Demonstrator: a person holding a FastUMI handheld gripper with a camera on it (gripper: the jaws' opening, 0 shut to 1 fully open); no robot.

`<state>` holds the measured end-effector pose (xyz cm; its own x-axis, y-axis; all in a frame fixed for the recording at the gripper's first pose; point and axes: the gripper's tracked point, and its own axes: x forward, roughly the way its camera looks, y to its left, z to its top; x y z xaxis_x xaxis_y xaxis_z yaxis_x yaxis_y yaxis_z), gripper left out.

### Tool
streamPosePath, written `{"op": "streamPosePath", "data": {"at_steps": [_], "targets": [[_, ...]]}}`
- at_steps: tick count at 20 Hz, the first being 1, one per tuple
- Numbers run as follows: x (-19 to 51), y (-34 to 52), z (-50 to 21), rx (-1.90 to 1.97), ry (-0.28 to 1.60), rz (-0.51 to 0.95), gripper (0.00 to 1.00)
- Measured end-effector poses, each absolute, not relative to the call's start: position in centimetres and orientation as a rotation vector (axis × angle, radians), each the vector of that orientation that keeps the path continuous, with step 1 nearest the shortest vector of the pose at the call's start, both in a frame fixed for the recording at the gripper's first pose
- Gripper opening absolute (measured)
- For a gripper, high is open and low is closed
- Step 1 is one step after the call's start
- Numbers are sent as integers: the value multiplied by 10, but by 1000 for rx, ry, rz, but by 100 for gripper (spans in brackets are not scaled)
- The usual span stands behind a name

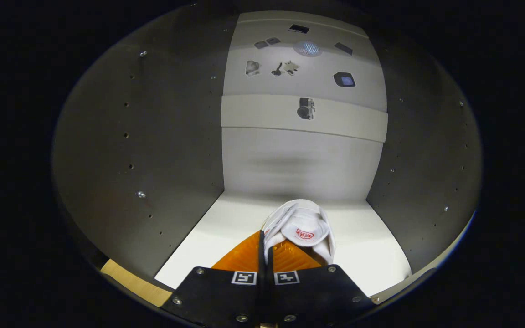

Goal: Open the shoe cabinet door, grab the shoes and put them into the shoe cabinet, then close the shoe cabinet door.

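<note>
Claw point(266, 248) is pinched nearly shut, and it looks clamped on the white shoe's point(300, 230) edge, inside the cabinet. Shoe sits just ahead of the fingertips at one o'clock, long axis running away toward the back panel point(301, 159), above or on the white shelf point(226, 237). Side walls point(176, 150) stand well apart at nine and three. Plenty of room; release looks next, I'd say.
</note>
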<state>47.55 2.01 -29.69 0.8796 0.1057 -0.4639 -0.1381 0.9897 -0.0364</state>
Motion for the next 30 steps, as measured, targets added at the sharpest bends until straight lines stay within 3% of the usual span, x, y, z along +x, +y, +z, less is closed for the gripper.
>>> {"op": "streamPosePath", "data": {"at_steps": [6, 10, 15, 17, 22, 27, 30], "targets": [[493, 22, -304, -62, 491, 104, 0], [489, 25, -302, -52, 497, 90, 9], [470, 26, -302, -82, 510, 75, 55], [458, 28, -293, -79, 487, 76, 65], [430, 34, -273, -30, 470, 66, 71], [385, 37, -245, -32, 423, 61, 91], [348, 36, -226, -35, 393, 52, 93]]}}
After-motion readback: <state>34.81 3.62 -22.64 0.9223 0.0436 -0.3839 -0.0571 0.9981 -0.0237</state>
